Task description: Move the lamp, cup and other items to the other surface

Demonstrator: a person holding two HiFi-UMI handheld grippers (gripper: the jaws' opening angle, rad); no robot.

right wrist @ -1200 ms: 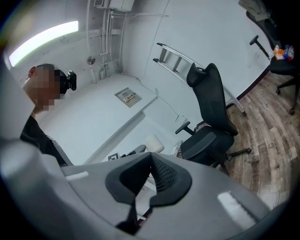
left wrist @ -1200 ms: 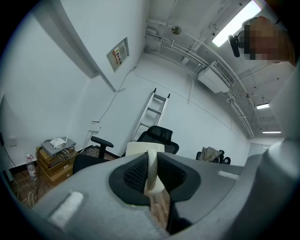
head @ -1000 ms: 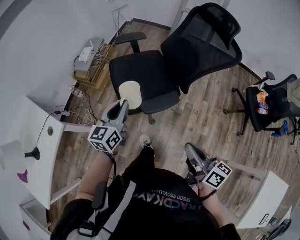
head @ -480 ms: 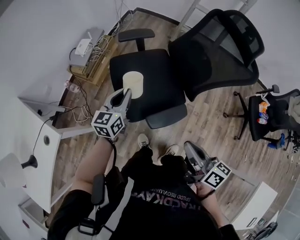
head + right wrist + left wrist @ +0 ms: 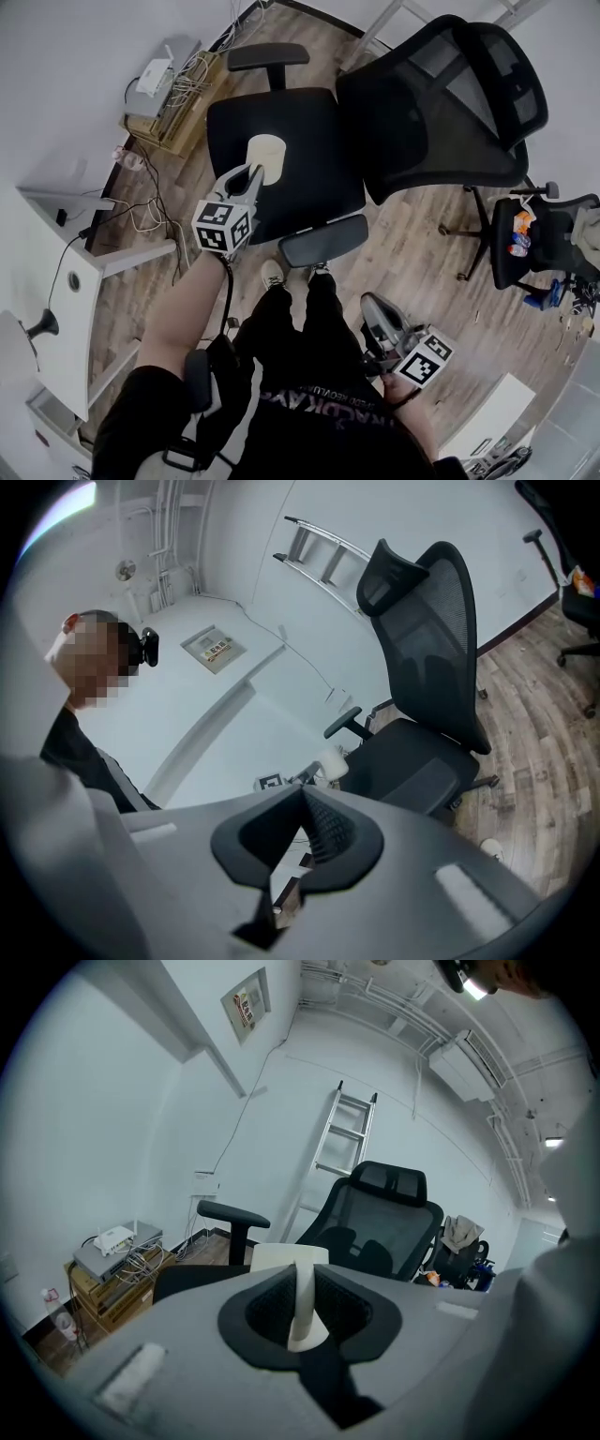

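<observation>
Cup [image 5: 265, 152], cream-coloured, is gripped by its handle in the clamped jaws of the left gripper [image 5: 249, 176], over the seat of the black office chair [image 5: 309, 131]; the right gripper [image 5: 372, 307] is clenched, empty.

Left tongs [image 5: 254, 174] clamp the cup [image 5: 265, 150] — right tongs [image 5: 368, 303] shut, lower.

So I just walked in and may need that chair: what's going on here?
A person works with a handheld gripper in each hand. The left gripper is shut on the wall of a cream cup, holding it over the seat of the black chair; whether the cup touches the seat is unclear. The right gripper is shut and empty, low at the person's side. The lamp sits on the white desk.
</observation>
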